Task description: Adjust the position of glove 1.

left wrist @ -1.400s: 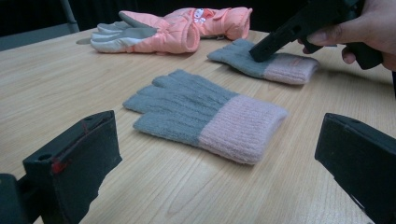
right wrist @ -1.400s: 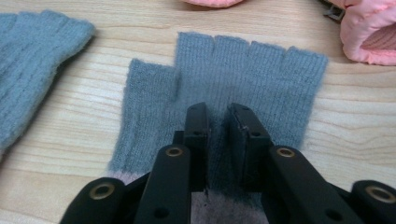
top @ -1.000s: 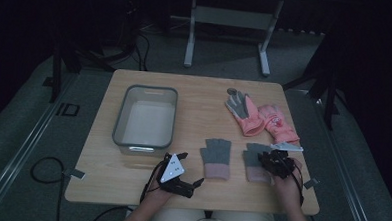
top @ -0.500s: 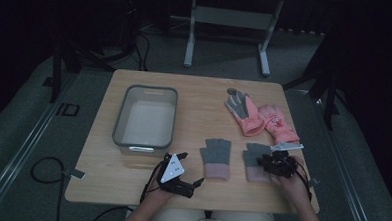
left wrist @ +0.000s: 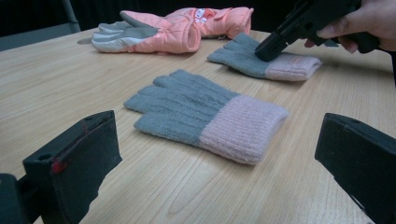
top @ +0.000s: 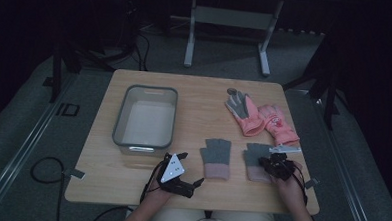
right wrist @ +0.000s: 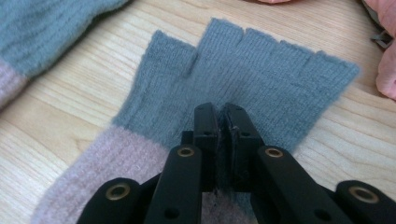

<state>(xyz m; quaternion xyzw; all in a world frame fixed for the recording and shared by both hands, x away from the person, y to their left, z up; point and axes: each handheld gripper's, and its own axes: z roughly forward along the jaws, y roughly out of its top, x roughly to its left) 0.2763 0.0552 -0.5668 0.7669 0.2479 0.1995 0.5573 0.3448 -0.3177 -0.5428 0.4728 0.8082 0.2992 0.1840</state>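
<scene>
On the wooden table (top: pixel 194 98): two grey knit gloves with pink cuffs, one (top: pixel 216 158) toward the middle, the other (top: pixel 255 154) to its right; two pink padded gloves (top: pixel 245 112) (top: pixel 277 124) at the far right; one grey plastic tub (top: pixel 144 119); two handheld grippers (top: pixel 182 171) (top: pixel 272 163).

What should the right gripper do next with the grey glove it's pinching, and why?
Probably lift a little. The right gripper has just closed its jaws, pinching a fold of knit on the right grey glove, which lies flat on the table. A small raise would show whether the pinch holds before carrying it, perhaps toward the bin.
</scene>
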